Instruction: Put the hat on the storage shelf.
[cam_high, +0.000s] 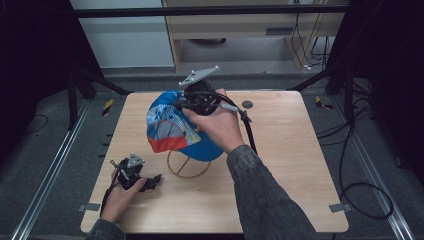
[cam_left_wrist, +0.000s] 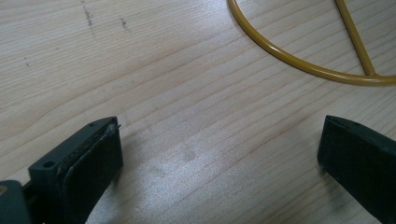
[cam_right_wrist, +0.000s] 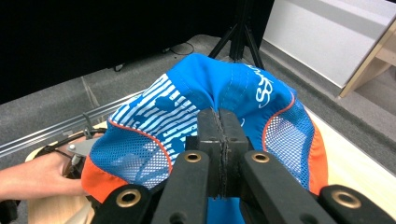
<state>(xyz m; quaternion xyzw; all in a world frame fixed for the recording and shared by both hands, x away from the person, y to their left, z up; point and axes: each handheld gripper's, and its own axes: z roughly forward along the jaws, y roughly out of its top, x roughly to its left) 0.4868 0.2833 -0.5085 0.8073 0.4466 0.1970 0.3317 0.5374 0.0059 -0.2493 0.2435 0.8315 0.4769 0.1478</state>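
High view shows the right gripper (cam_high: 192, 102) lifted over the middle of the wooden table (cam_high: 295, 165), its jaws pressed together on the fabric of a blue cap (cam_high: 172, 127) with orange trim. The cap hangs above a yellow wire stand (cam_high: 187, 167), which is on the table. The left gripper (cam_high: 152, 181) rests low near the table's front left, jaws wide apart, holding nothing, just beside the stand's ring.

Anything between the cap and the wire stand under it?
Nothing visible. The right gripper is shut on the cap, holding it just above the yellow wire stand on the table. The left gripper rests open beside the stand's base ring, to its left, not across it.
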